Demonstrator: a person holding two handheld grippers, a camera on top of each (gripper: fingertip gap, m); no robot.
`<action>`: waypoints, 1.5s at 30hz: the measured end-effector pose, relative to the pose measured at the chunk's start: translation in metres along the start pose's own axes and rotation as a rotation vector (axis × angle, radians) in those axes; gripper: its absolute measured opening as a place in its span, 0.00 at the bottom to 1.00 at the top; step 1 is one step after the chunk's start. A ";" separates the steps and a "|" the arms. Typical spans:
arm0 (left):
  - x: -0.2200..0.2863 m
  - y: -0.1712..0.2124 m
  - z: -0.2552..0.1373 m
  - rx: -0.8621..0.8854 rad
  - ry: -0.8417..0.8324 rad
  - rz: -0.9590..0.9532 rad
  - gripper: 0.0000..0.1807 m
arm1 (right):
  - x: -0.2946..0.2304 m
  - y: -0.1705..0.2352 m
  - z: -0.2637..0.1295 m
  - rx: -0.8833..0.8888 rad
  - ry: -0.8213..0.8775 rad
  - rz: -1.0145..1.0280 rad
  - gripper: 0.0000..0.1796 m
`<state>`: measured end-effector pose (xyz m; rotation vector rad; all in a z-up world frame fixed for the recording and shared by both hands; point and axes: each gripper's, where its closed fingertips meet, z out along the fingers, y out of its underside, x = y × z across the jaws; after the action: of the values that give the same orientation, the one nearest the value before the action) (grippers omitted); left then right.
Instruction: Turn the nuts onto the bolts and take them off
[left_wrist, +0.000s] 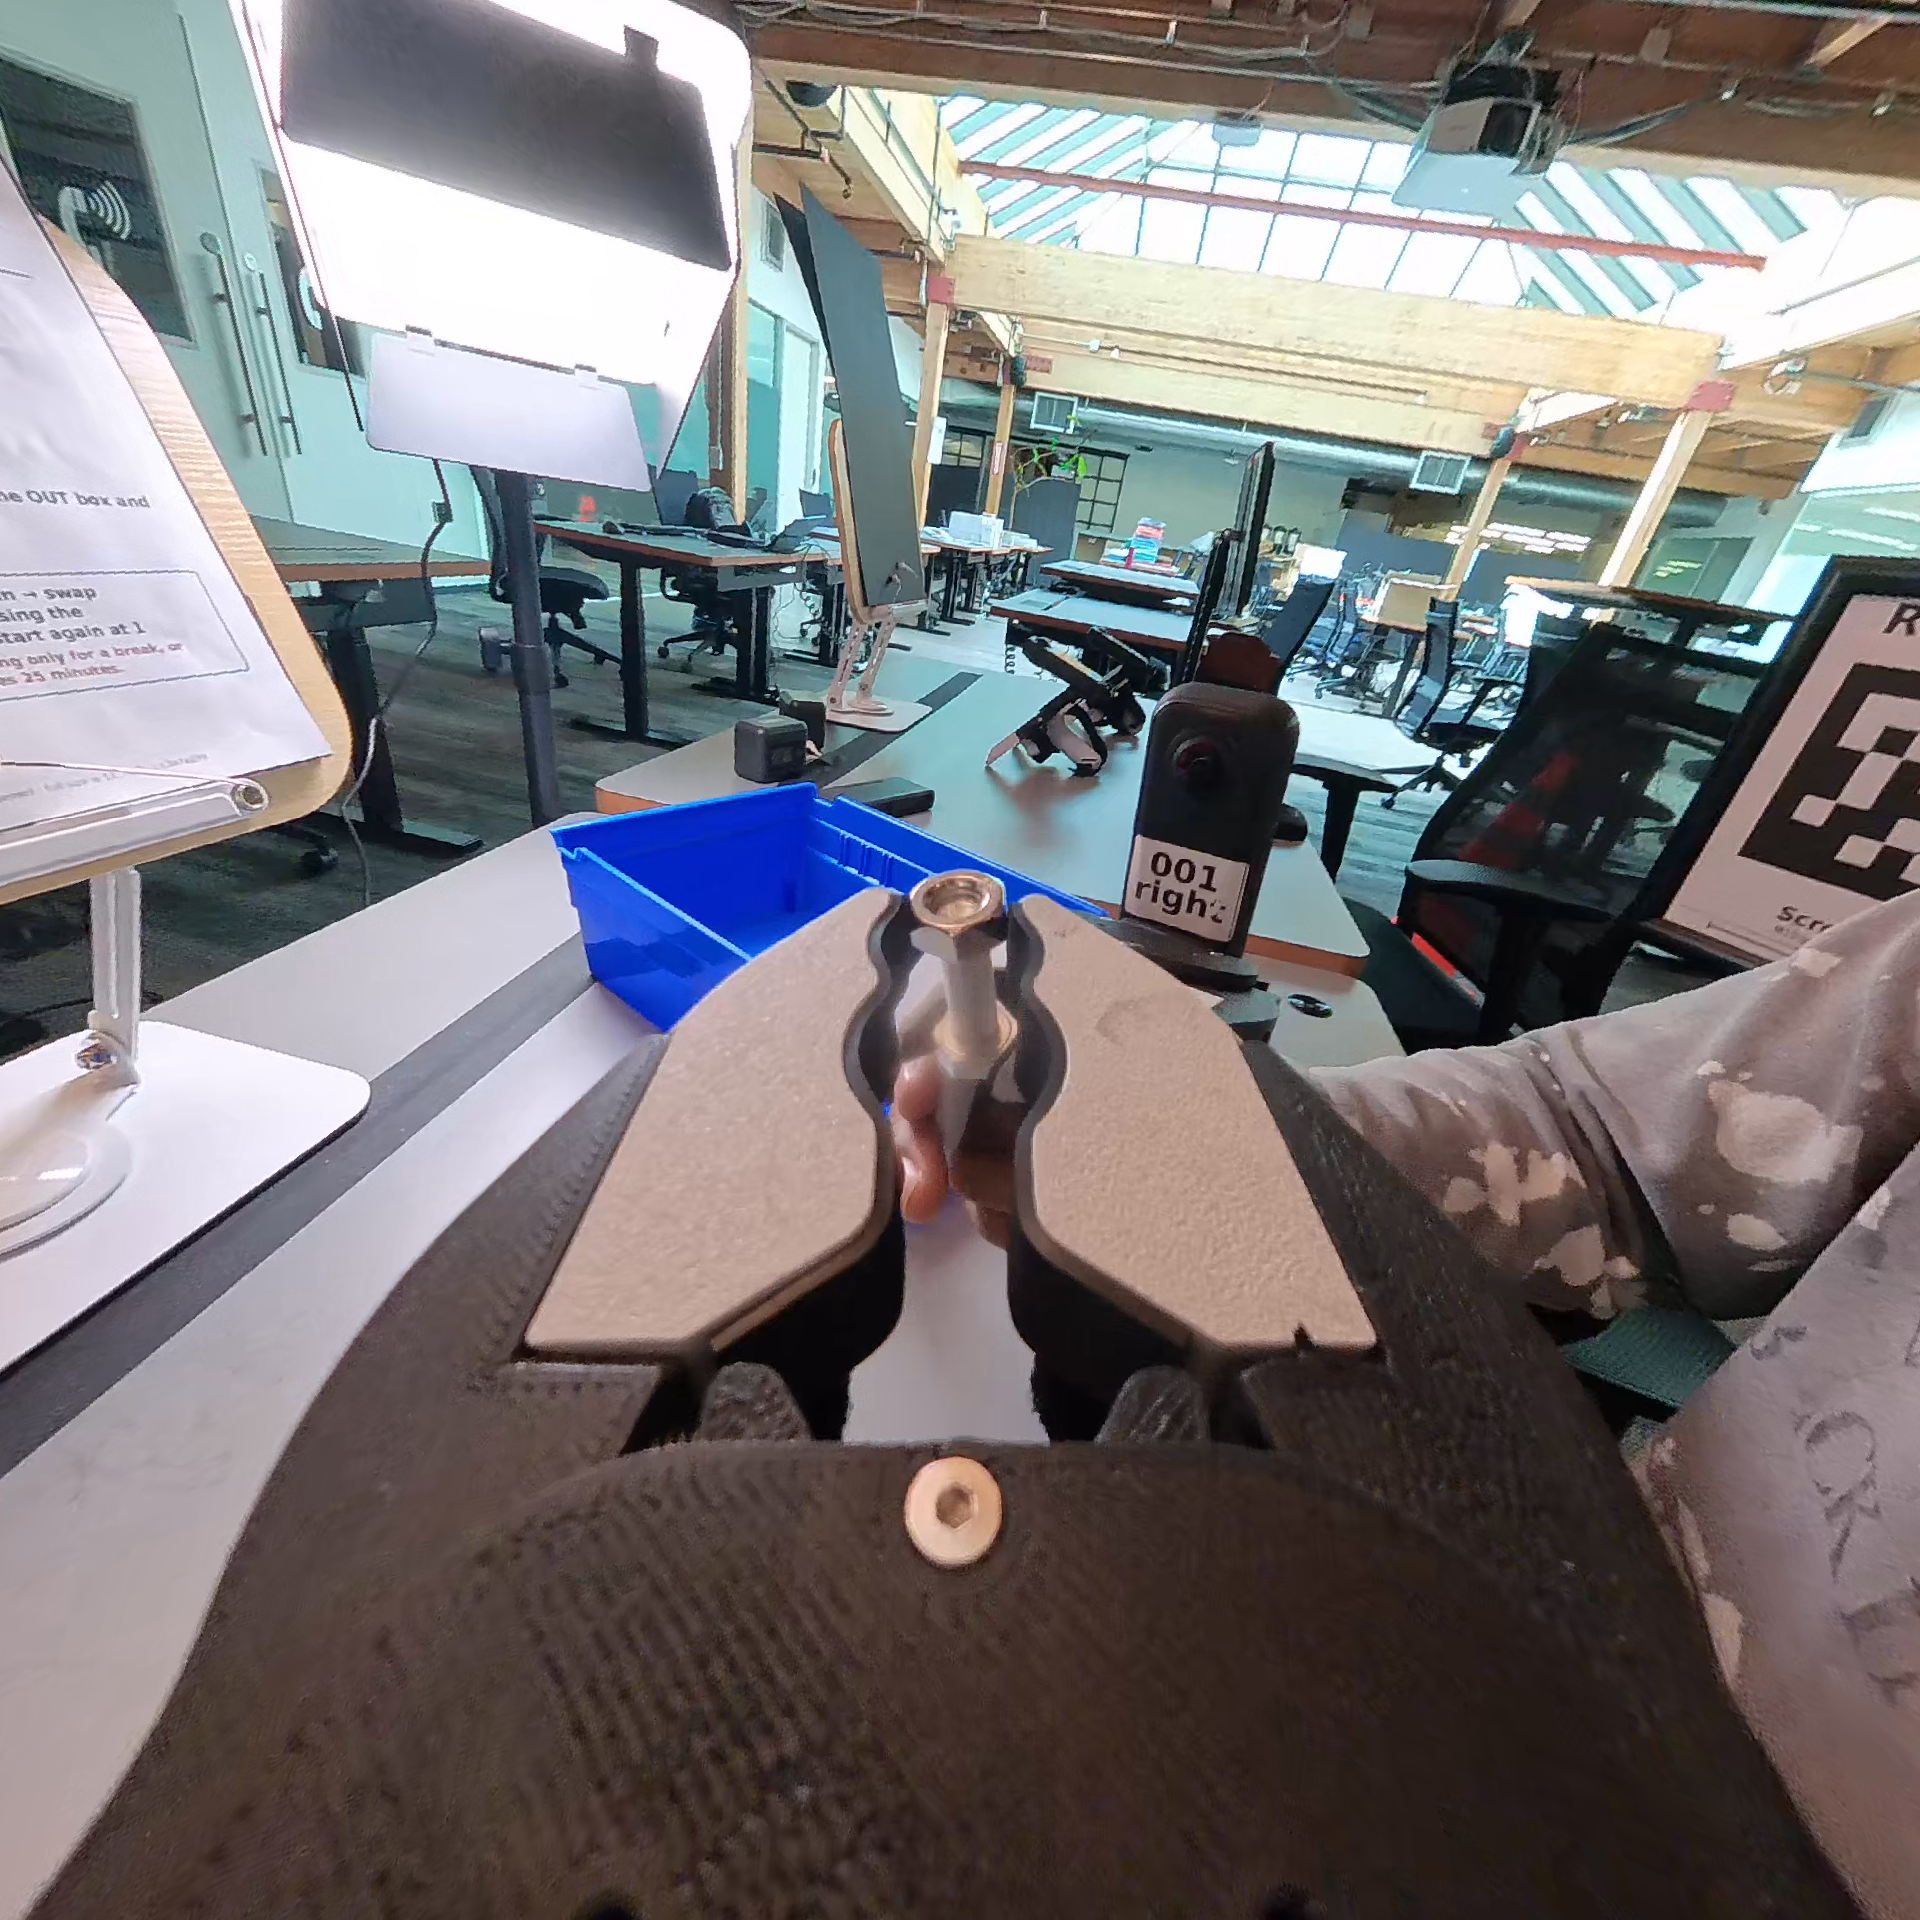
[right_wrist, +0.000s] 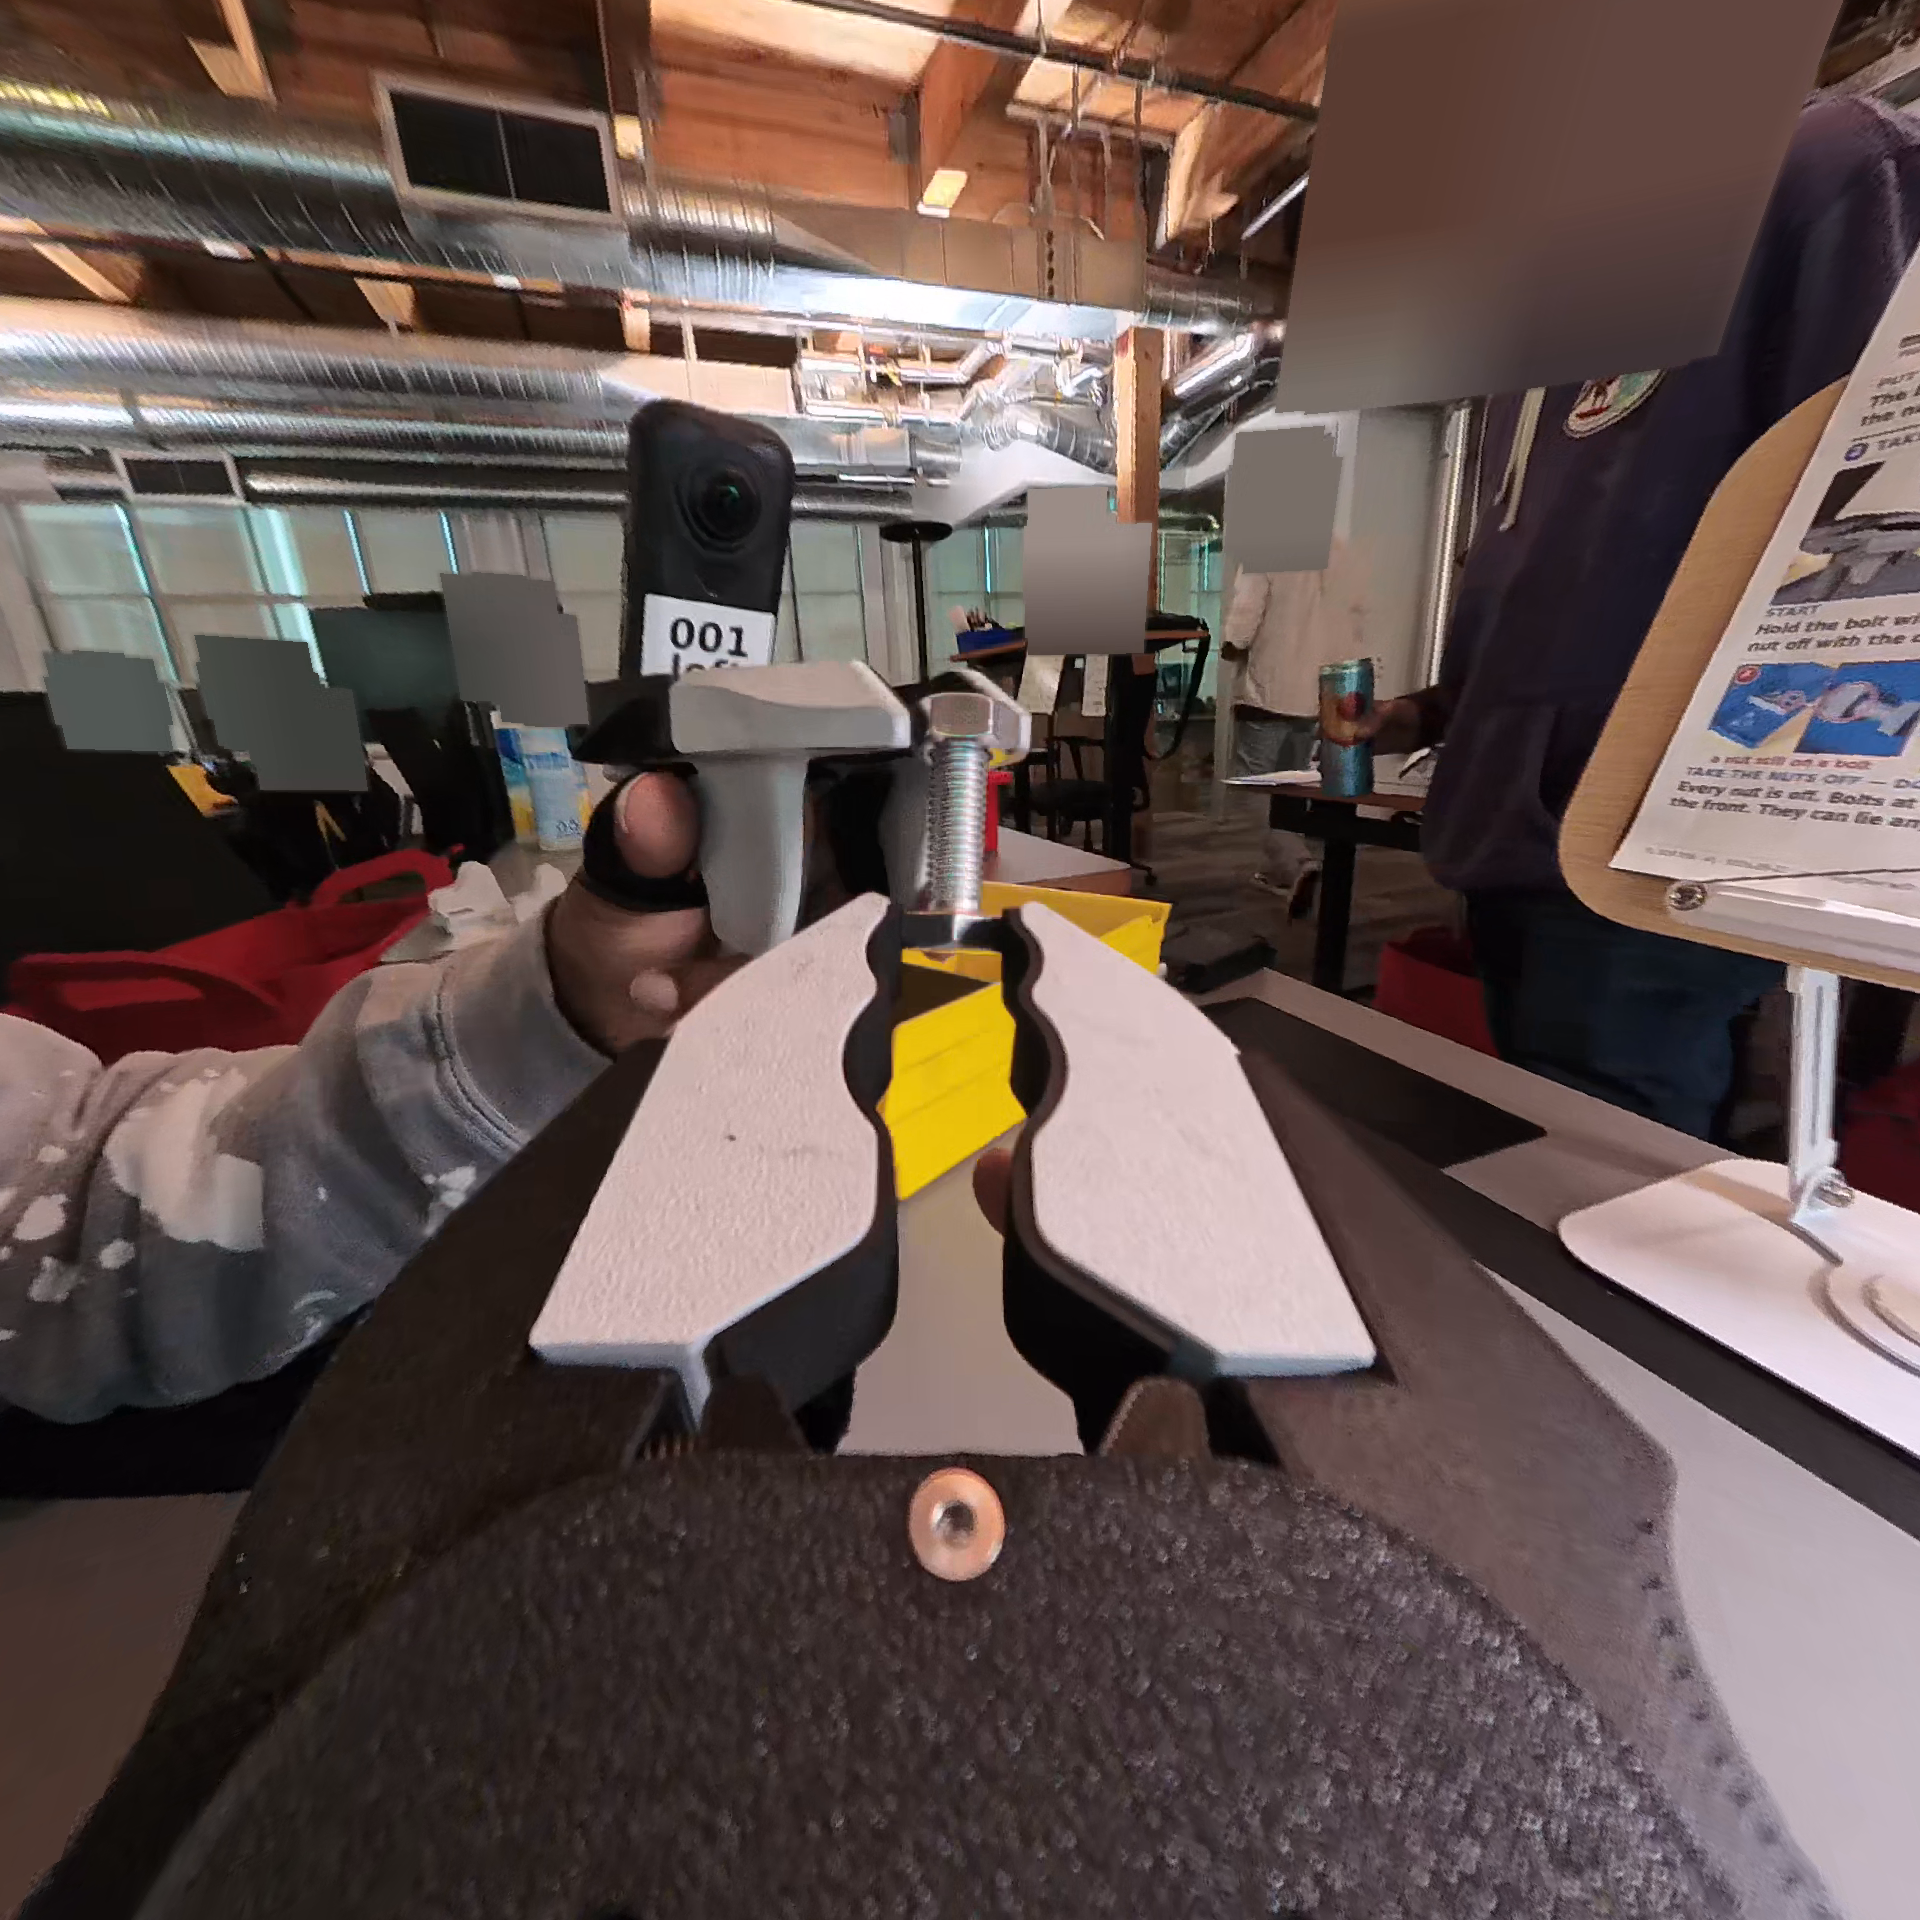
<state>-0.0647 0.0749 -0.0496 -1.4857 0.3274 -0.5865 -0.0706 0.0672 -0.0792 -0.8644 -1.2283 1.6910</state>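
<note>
A: In the left wrist view, what do you see from the left edge to the right?

B: At the left edge a document stand (left_wrist: 114, 582) with a printed sheet. In the upper left a bright light panel (left_wrist: 499, 208). Below the middle, on the grey table (left_wrist: 312, 997), a blue bin (left_wrist: 727, 894) lies just behind the fingertips. To the right of it, a black camera (left_wrist: 1210, 800) with a white sticker, then a sleeve (left_wrist: 1610, 1122) with pale spots, and a board with a black-and-white pattern (left_wrist: 1839, 769) at the right edge.

A: And the left gripper (left_wrist: 958, 914)?

B: It is clamped on the head of the bolt (left_wrist: 958, 977) in the middle of the frame. The silver shank runs toward the camera, down to a nut (left_wrist: 977, 1049). The wide grey fingers (left_wrist: 748, 1122) hide most of what is below.

A: The right wrist view?

B: At the left, a hand (right_wrist: 623, 935) holds the other gripper. The bolt (right_wrist: 954, 821) stands upright in the centre, hexagonal head on top, threads bright and clean. The right gripper (right_wrist: 951, 930) is closed on the nut (right_wrist: 951, 928) at the bolt's lower end. Only a thin edge of the nut is visible. Behind is a yellow bin (right_wrist: 966, 1060), partly covered by the fingers. At the right, a person in dark clothes (right_wrist: 1621, 727) holds a can (right_wrist: 1348, 727), and another document stand (right_wrist: 1766, 727) is at the right edge.
</note>
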 end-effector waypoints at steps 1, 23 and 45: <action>0.000 0.001 0.001 -0.007 -0.006 0.006 0.10 | 0.000 0.002 0.001 -0.015 0.006 -0.004 0.10; 0.004 -0.005 0.001 0.046 0.041 -0.069 0.08 | -0.014 -0.018 -0.007 0.130 -0.136 0.099 0.10; 0.015 -0.010 0.005 0.037 0.050 -0.092 0.16 | -0.014 -0.020 -0.007 0.154 -0.132 0.126 0.10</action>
<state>-0.0517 0.0710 -0.0373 -1.4577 0.2869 -0.7007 -0.0545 0.0603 -0.0608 -0.7599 -1.1318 1.9427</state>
